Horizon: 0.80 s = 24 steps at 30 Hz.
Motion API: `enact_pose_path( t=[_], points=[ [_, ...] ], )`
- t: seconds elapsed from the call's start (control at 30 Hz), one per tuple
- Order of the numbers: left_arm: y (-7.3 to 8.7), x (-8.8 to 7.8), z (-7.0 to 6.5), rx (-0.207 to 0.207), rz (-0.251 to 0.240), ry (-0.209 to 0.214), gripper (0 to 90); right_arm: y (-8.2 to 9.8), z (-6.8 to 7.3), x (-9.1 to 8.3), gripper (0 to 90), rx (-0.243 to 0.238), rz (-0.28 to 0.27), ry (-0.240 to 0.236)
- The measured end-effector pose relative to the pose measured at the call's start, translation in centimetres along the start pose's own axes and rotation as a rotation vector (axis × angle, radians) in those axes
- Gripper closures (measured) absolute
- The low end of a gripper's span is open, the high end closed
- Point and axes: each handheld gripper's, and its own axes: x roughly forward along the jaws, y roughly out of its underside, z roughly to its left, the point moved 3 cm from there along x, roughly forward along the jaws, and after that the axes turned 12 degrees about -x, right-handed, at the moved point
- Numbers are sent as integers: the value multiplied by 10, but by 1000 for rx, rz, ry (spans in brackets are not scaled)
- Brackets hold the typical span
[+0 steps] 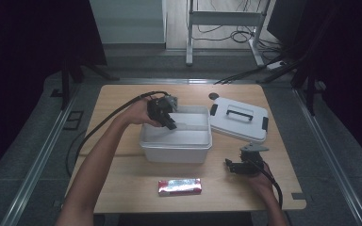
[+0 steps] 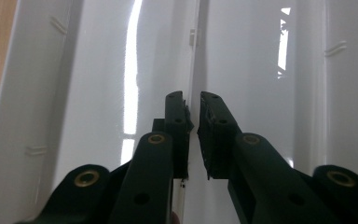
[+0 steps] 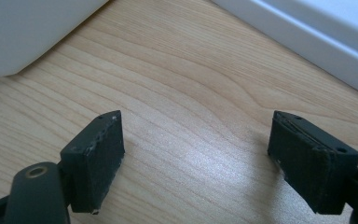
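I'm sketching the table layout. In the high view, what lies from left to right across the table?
Left claw at the divider inside the white bin → white lid → right claw. The red packet sits nearer, below the bin, so it is left out.
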Motion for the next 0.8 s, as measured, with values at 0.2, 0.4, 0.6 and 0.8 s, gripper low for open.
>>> enact_pose_path(
  t=[0.2, 0.4, 0.6, 0.8],
  points=[
    [0, 3, 1, 4, 17, 3, 867, 0, 0, 0, 178, 1, 0, -1],
    [0, 3, 1, -15, 12, 26, 894, 0, 0, 0, 178, 1, 1, -1],
    [0, 3, 2, -13, 15, 39, 899, 0, 0, 0, 178, 1, 1, -1],
    [0, 3, 2, -12, 4, 43, 900, 0, 0, 0, 178, 1, 1, -1]
  ],
)
